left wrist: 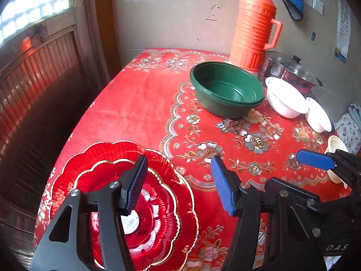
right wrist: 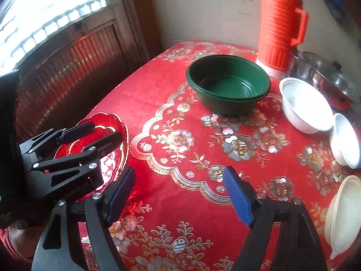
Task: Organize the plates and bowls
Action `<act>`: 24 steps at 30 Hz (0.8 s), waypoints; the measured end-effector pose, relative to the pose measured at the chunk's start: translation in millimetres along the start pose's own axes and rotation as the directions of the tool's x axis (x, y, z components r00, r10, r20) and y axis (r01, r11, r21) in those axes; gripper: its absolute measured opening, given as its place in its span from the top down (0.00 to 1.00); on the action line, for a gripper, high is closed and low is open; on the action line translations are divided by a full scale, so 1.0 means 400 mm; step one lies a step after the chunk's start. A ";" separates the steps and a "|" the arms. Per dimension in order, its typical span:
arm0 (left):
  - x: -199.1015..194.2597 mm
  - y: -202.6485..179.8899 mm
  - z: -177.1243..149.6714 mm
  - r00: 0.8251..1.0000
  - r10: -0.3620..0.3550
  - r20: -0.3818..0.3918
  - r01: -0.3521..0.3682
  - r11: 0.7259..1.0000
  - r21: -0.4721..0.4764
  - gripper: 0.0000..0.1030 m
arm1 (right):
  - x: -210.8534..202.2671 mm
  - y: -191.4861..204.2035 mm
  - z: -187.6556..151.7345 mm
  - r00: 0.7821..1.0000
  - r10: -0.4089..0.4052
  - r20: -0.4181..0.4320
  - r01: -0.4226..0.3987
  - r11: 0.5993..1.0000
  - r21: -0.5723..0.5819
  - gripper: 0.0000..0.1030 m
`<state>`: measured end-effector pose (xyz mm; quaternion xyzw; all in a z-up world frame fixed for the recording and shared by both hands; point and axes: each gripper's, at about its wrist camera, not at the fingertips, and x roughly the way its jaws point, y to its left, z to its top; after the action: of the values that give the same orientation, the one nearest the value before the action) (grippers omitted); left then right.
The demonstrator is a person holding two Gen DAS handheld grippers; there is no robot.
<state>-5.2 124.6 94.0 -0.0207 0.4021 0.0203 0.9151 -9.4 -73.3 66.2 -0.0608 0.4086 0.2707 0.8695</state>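
Your red plate [left wrist: 144,205] is a scalloped, glossy dish with gold-edged rings and a white sticker near its centre; it lies on the desk [left wrist: 135,103] at the 7 o'clock corner of the left wrist view. The green bowl [left wrist: 226,89] is deep, dark and looks like two nested, standing at about 1 o'clock beside the orange flask [left wrist: 253,27]. Two white bowls [left wrist: 285,99] tilt against each other to its right, and a cream ribbed bowl [right wrist: 343,214] lies at 4 o'clock in the right wrist view. Your left tool [left wrist: 178,180] stands partly open with nothing between its pads, one finger above the red plate, the other over the cloth. Your right tool [right wrist: 180,194] is spread wide and empty above the flowered cloth. The left tool's arms cover part of the red plate, and the frame edge cuts its near rim. The cream bowl is mostly hidden behind the right tool in the left wrist view, while the right wrist view shows its ribbing. Only the left view shows the plate's sticker; the right view shows the left tool from the side, blocking most of the plate. The lidded pot [left wrist: 293,72] behind the bowls is hard to make out.
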 end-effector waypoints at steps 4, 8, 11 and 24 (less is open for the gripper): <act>0.012 -0.046 0.028 1.000 -0.013 0.004 0.013 1.000 0.024 0.43 | -0.017 -0.064 0.002 1.000 -0.014 0.010 0.013 0.998 0.055 0.22; 0.027 -0.083 0.055 1.000 -0.022 0.006 0.022 0.999 0.042 0.43 | -0.029 -0.115 0.006 0.999 -0.027 0.016 0.026 0.996 0.091 0.22; 0.044 -0.106 0.071 1.000 -0.023 0.003 0.023 0.998 0.055 0.43 | -0.031 -0.148 0.014 0.999 -0.031 0.025 0.028 0.993 0.113 0.22; 0.133 -0.127 0.148 0.999 -0.013 -0.037 0.016 0.998 0.063 0.43 | 0.006 -0.247 0.077 0.999 -0.041 0.019 0.037 0.984 0.174 0.22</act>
<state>76.8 78.0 95.8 0.0052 0.4191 0.0005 0.9079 64.2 -145.9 73.5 0.0101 0.4194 0.2177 0.8813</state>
